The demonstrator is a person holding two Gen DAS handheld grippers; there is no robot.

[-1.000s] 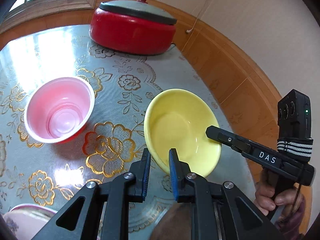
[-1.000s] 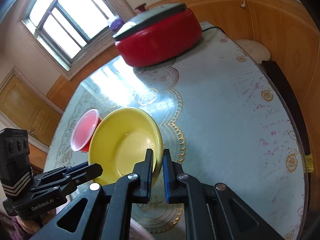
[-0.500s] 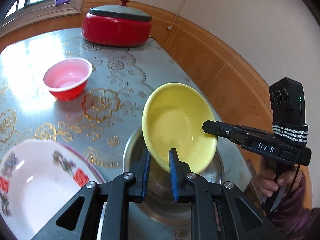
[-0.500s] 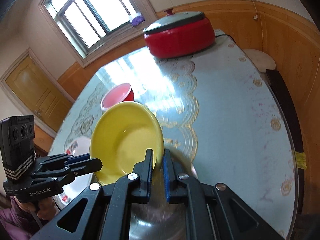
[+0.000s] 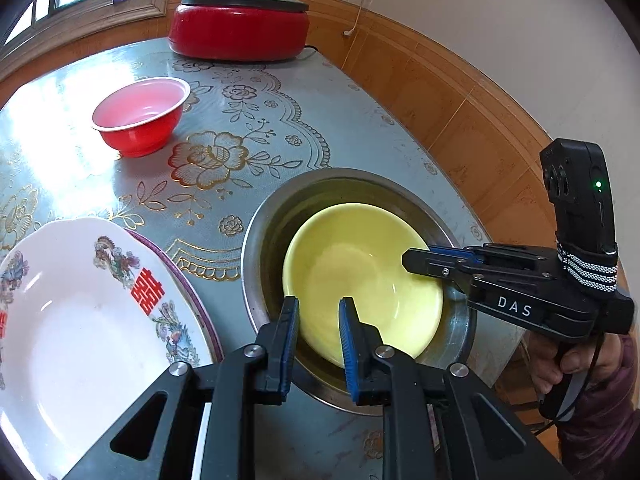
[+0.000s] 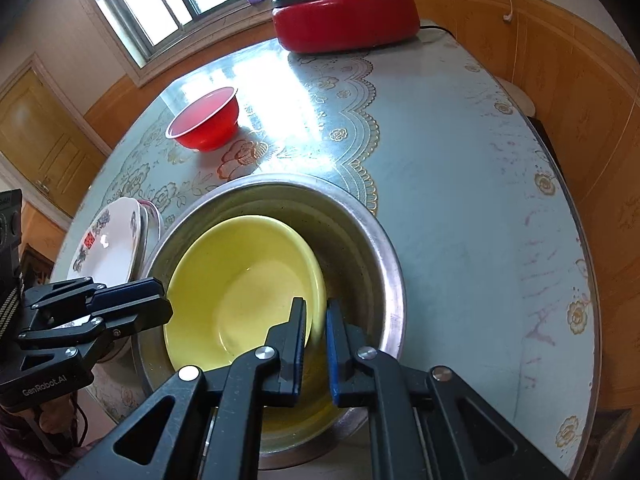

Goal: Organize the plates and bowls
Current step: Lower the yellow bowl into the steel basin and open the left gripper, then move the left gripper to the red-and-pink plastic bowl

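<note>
Steel-grey, the wide round metal basin (image 5: pixel 260 240) now holds the shallow yellow bowl (image 5: pixel 360 276), which a second ago hung above the table: nesting looks done. Both grippers, left gripper (image 5: pixel 318 318) and right gripper (image 6: pixel 316 322), have parted, straddling its rim without clamping. Probably next: the small red plastic bowl (image 5: pixel 140 120).

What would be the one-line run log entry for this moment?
step: nest bowls | yellow bowl: inside metal basin | left gripper: open at rim | right gripper: open at rim | red bowl: on table
</note>
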